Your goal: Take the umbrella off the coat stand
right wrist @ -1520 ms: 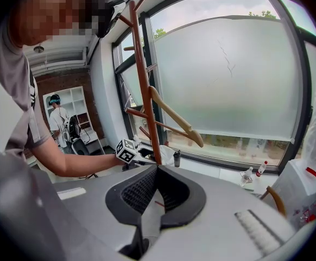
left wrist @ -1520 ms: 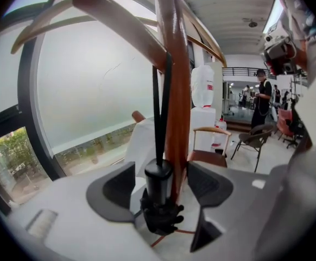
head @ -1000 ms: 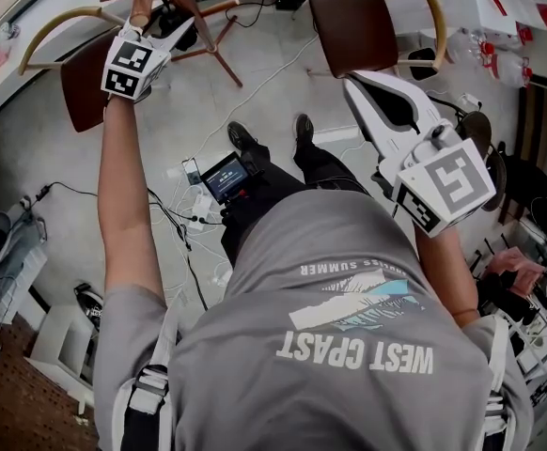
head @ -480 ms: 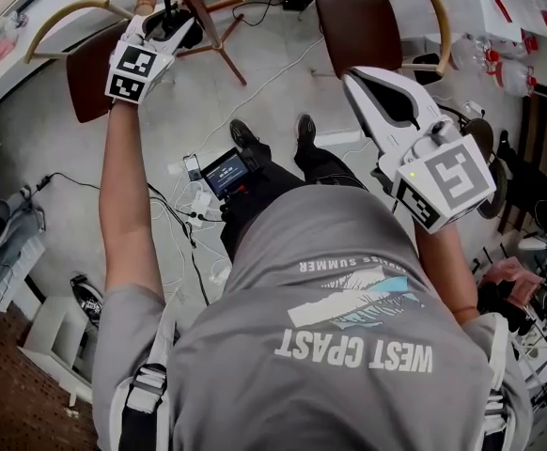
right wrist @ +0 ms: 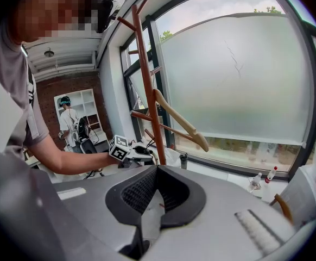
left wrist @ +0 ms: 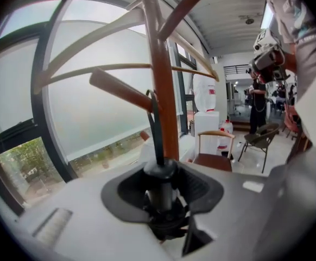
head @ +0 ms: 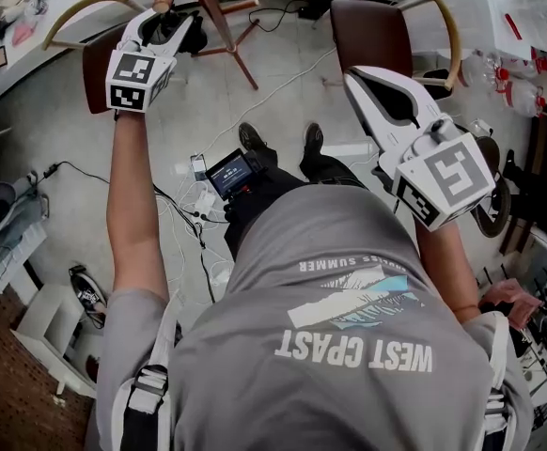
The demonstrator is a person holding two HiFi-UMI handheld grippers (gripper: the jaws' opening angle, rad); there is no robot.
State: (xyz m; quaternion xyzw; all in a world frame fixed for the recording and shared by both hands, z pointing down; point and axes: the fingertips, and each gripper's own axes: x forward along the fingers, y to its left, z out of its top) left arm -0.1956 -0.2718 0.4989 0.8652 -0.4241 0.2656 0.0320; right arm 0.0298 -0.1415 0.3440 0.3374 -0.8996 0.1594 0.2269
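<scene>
Item 1: umbrella [left wrist: 159, 174], dark, folded, standing upright between the pads of my left claw [head: 174, 30], which was clenched on its barrel. Its thin strap [left wrist: 155, 126] ran up to a peg of the wooden coat stand [left wrist: 164, 86], close beside the post.

Item 2: right claw [right wrist: 157, 193], released, with nothing between its jaws, held well apart from the stand.

Item 3: grey shirt [head: 349, 280], printed "WEST CPAST", with "SUMMER" legible in a smaller line.
</scene>
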